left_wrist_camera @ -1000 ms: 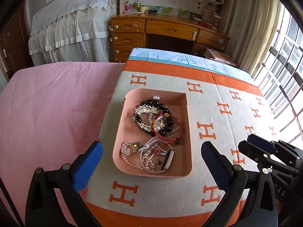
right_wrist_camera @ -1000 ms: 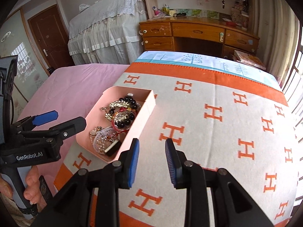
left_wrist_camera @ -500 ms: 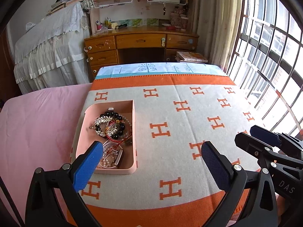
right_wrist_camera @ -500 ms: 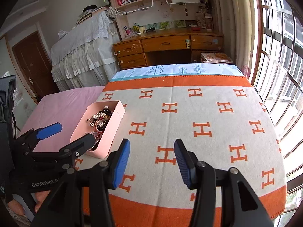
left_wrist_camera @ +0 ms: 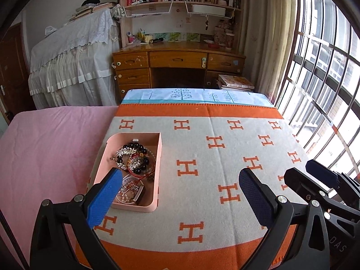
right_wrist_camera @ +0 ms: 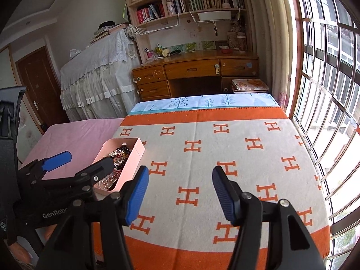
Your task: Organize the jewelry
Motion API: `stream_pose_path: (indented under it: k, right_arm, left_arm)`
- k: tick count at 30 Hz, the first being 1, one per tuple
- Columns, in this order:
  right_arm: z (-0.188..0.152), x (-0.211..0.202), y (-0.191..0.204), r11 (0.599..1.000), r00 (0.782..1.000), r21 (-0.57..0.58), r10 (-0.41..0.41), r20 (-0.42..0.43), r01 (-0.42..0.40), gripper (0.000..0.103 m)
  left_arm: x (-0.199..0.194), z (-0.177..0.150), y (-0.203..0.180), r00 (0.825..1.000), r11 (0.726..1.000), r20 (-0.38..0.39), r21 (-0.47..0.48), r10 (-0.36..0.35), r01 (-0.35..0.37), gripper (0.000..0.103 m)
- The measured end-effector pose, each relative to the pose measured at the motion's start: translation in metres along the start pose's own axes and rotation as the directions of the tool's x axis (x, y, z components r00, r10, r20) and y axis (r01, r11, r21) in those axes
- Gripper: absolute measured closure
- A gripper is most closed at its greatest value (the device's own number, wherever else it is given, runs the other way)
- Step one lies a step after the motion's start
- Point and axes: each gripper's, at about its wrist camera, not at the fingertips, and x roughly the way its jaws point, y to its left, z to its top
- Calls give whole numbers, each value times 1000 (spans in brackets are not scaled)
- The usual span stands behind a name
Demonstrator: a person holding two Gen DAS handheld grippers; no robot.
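Your shallow pale-pink rectangular tray [left_wrist_camera: 157,171] sits on the grey blanket with orange H letters and an orange border [left_wrist_camera: 225,157], near the blanket's left edge where the plain pink sheet [left_wrist_camera: 49,148] begins. The tray is open-topped with rounded corners, and the jewelry lies heaped inside it. At the far end a bracelet of glossy black round beads [left_wrist_camera: 135,146] curls around a sparkly silver leaf-shaped piece [left_wrist_camera: 124,151]. Just nearer you, thin red cord loops [left_wrist_camera: 141,172] overlap more black beads and a small glittering cluster. At the near end are pale, pearl-like strands [left_wrist_camera: 126,196] and a small dark rectangular piece [left_wrist_camera: 139,195]; what that piece is you cannot tell from here.

Your left gripper [left_wrist_camera: 180,195] hangs above the blanket with its blue-padded fingers spread wide and nothing between them; its left pad [left_wrist_camera: 104,199] overlaps the tray's near corner in the left wrist view, but whether it touches is not clear. Your right gripper [right_wrist_camera: 180,193] has just been opening its jaws; they stand apart over bare blanket with nothing between them, to the right of the tray [right_wrist_camera: 132,168] and apart from it
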Motion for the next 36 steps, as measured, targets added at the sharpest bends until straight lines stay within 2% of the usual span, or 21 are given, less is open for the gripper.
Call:
stream_pose_path:
  k: [36]
  right_arm:
    - [5,7,-11,1000,1000,7,16,-11,-16,44]
  left_arm:
    - [11,-6,-5,999,999,-44,-15,30,-31,1]
